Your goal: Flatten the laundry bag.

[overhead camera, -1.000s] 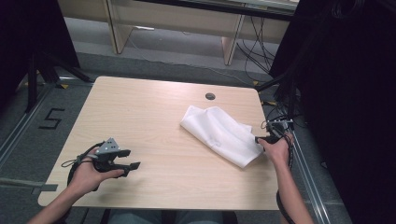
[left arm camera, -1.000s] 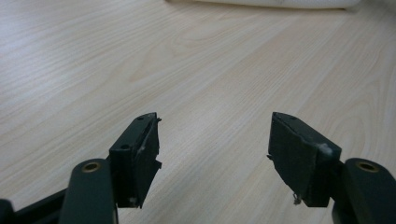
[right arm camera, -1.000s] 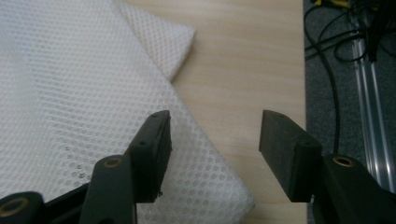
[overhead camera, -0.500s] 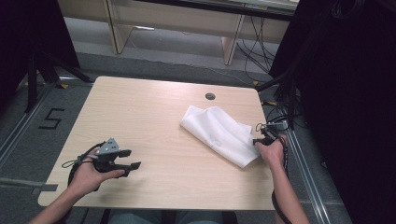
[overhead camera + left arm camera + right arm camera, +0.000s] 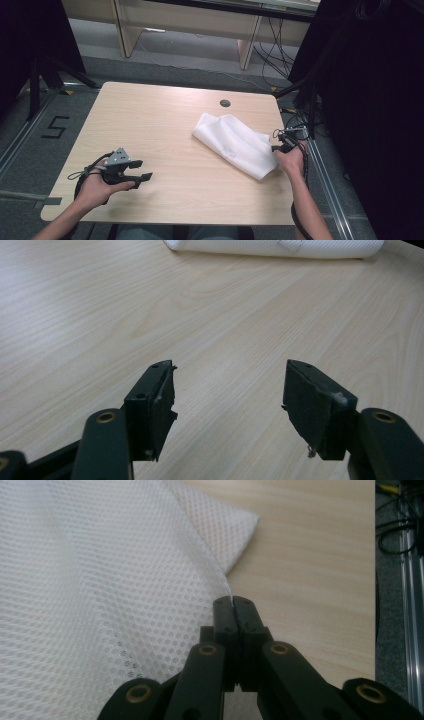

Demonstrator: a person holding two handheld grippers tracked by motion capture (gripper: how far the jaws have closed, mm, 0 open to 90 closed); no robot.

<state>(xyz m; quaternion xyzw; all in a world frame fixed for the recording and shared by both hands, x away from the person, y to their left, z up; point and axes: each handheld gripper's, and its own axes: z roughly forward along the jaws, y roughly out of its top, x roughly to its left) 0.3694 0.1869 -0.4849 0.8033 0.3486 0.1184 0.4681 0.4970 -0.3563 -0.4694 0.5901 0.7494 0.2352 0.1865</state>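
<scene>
My right gripper just clamped onto the white mesh cloth's edge; left gripper sits spread wide, empty, well away from the cloth.

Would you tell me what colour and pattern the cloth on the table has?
The cloth is white, an open mesh of small holes; the right gripper view shows it best.

One white mesh cloth lies on one table. Two grippers: left and right. One round hole in the tabletop
</scene>
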